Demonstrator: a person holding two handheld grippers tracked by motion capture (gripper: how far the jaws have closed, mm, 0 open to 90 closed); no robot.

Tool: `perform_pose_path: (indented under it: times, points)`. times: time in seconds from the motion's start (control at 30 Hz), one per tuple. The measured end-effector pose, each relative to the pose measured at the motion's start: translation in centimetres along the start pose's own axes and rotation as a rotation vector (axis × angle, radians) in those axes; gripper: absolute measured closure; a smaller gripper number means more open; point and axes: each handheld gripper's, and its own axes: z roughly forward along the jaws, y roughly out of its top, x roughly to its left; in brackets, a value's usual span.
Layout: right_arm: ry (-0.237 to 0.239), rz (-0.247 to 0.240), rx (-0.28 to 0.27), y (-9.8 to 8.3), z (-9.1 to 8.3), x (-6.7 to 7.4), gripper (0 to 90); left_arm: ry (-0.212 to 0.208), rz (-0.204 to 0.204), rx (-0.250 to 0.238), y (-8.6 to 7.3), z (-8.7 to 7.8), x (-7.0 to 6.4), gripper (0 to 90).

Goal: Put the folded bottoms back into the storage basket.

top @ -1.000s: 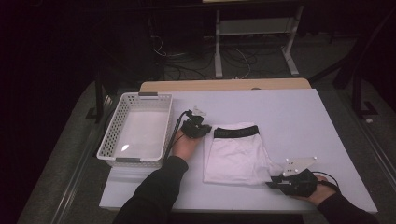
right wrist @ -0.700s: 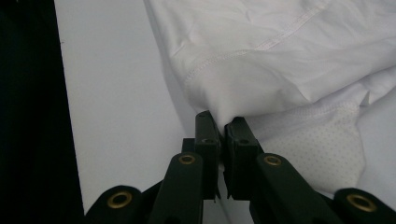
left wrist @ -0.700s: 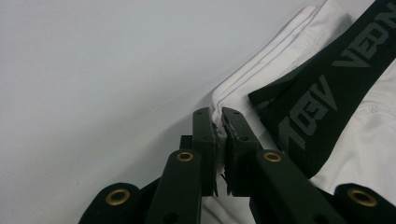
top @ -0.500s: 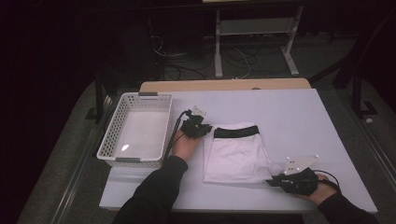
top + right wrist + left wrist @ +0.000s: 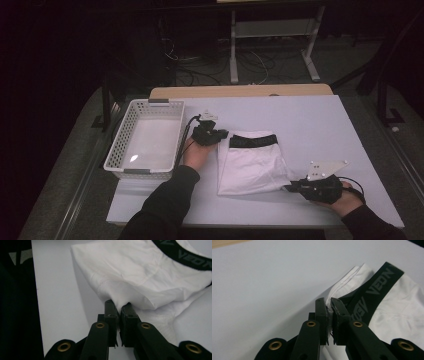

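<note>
White folded underwear (image 5: 252,165) with a black waistband (image 5: 252,141) lies on the middle of the white table (image 5: 310,125). My left gripper (image 5: 220,136) is shut on the garment's upper left corner by the waistband; in the left gripper view the jaws pinch the white cloth edge (image 5: 329,305) next to the lettered band (image 5: 377,287). My right gripper (image 5: 290,188) is shut on the lower right corner; in the right gripper view the white hem (image 5: 120,301) is caught between the jaws and lifted slightly off the table.
An empty white mesh basket (image 5: 116,155) stands at the table's left side, close to my left hand. A wooden board edge (image 5: 240,91) runs along the table's far side. Beyond it, cables and a metal frame (image 5: 272,30) stand on the dark floor.
My right gripper has crept slightly left with the garment's lower right corner in it. The left gripper has stayed in place.
</note>
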Motion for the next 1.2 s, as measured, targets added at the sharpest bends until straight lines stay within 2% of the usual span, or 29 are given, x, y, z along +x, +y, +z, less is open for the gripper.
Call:
perform_pose_path:
  times: [0.33, 0.67, 0.8, 1.0, 1.2]
  points:
    - [-0.006, -0.002, -0.091, 2.0, -0.5, -0.6, 84.6, -0.037, 0.028, -0.034, 0.9, -1.0, -0.9, 84.3]
    - [-0.01, -0.027, -0.151, 4.2, -0.3, -1.2, 84.7, -0.072, 0.033, -0.064, 1.6, -1.6, -1.6, 84.5]
    - [-0.014, -0.029, -0.168, 4.9, -0.3, -1.3, 84.7, -0.099, 0.03, -0.068, 1.9, -1.8, -1.9, 84.9]
    - [-0.009, -0.038, -0.2, 5.9, -0.3, -1.4, 84.8, -0.112, 0.037, -0.078, 2.3, -2.0, -2.3, 85.0]
    - [-0.009, -0.049, -0.211, 6.8, -0.3, -1.5, 84.8, -0.126, 0.031, -0.083, 2.7, -2.2, -2.4, 85.3]
